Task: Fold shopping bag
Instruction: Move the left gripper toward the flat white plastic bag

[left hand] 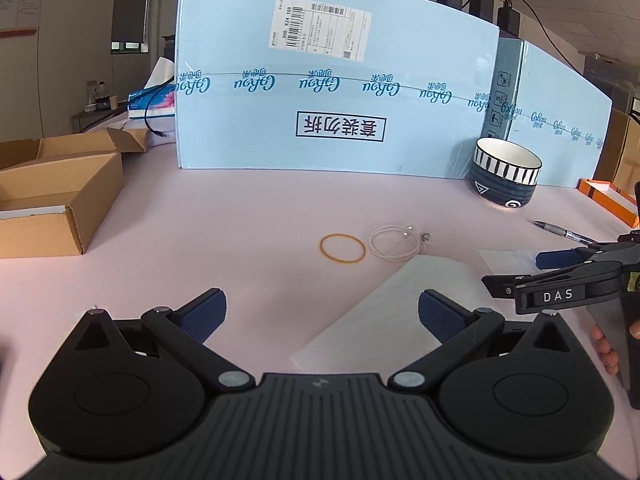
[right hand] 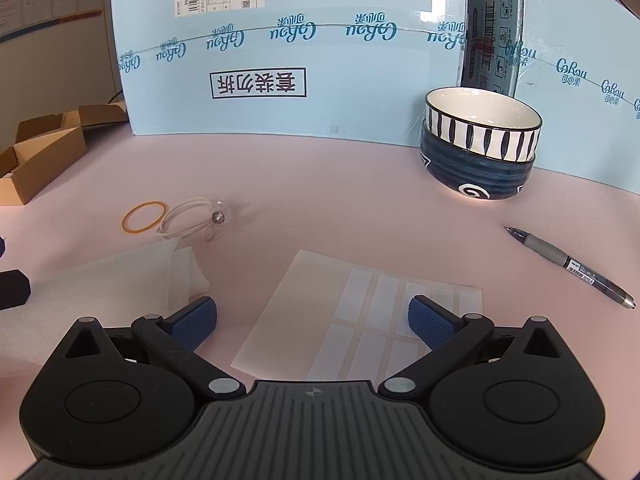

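The shopping bag (left hand: 384,312) is a thin white sheet lying flat on the pink tabletop, folded into a long strip. In the left wrist view it runs diagonally ahead of my left gripper (left hand: 322,308), which is open and holds nothing. My right gripper (left hand: 524,270) comes in from the right edge, just past the bag's far corner. In the right wrist view the bag (right hand: 132,276) lies to the left of my open right gripper (right hand: 312,314), which hovers over a sheet of white labels (right hand: 360,312). Neither gripper touches the bag.
A yellow rubber band (left hand: 343,248) and a white cord loop (left hand: 394,242) lie beyond the bag. Two stacked bowls (left hand: 506,178) stand before tall blue cartons (left hand: 336,92). A pen (left hand: 568,234), an orange box (left hand: 608,196) and an open cardboard box (left hand: 60,208) flank the area.
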Available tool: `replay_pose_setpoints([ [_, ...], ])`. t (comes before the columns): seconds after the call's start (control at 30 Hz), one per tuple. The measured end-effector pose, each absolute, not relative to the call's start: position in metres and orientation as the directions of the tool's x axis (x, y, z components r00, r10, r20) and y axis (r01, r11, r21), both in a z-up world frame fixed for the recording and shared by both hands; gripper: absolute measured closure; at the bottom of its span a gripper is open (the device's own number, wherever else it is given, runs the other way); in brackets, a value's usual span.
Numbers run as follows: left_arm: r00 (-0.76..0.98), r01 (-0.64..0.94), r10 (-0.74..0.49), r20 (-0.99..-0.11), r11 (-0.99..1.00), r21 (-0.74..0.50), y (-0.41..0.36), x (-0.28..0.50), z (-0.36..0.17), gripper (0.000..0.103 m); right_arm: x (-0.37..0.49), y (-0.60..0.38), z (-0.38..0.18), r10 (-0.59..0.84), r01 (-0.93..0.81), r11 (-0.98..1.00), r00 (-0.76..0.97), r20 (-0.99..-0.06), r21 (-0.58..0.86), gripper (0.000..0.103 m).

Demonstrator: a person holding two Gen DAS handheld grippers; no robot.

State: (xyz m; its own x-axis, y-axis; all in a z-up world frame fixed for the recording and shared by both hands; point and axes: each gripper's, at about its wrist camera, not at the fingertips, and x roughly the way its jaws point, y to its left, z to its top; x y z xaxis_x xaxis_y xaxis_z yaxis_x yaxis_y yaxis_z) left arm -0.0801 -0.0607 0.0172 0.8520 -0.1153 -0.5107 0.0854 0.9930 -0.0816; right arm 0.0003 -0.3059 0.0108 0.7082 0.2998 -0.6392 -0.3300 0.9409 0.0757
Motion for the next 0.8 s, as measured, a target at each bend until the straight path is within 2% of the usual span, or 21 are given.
replay_pose_setpoints([
  [0.17, 0.851, 0.085, -0.09, -0.518, 0.996, -0.032, -0.079, -0.082, 0.011, 0.0, -0.011, -0.314, 0.012, 0.297, -0.27, 0.953, 0.726, -0.621, 0.14, 0.0],
  [0.3, 0.85, 0.069, -0.048, -0.525, 0.997, 0.021, -0.085, -0.083, 0.007, 0.0, -0.022, -0.319, 0.019, 0.35, -0.283, 0.937, 0.757, -0.552, 0.206, 0.0],
  [0.53, 0.833, 0.079, -0.049, -0.551, 0.996, 0.032, -0.086, -0.081, 0.001, 0.0, -0.04, -0.306, 0.039, 0.659, -0.537, 0.751, 0.649, -0.38, 0.385, 0.0],
  [0.63, 0.817, 0.081, -0.061, -0.573, 0.997, 0.008, -0.082, -0.078, -0.003, 0.0, -0.045, -0.293, 0.048, 0.704, -0.595, 0.709, 0.631, -0.326, 0.38, 0.0],
  [0.8, 0.794, 0.079, -0.077, -0.603, 0.997, -0.023, -0.079, -0.072, -0.006, 0.0, -0.042, -0.279, 0.042, 0.719, -0.625, 0.695, 0.604, -0.344, 0.355, 0.0],
])
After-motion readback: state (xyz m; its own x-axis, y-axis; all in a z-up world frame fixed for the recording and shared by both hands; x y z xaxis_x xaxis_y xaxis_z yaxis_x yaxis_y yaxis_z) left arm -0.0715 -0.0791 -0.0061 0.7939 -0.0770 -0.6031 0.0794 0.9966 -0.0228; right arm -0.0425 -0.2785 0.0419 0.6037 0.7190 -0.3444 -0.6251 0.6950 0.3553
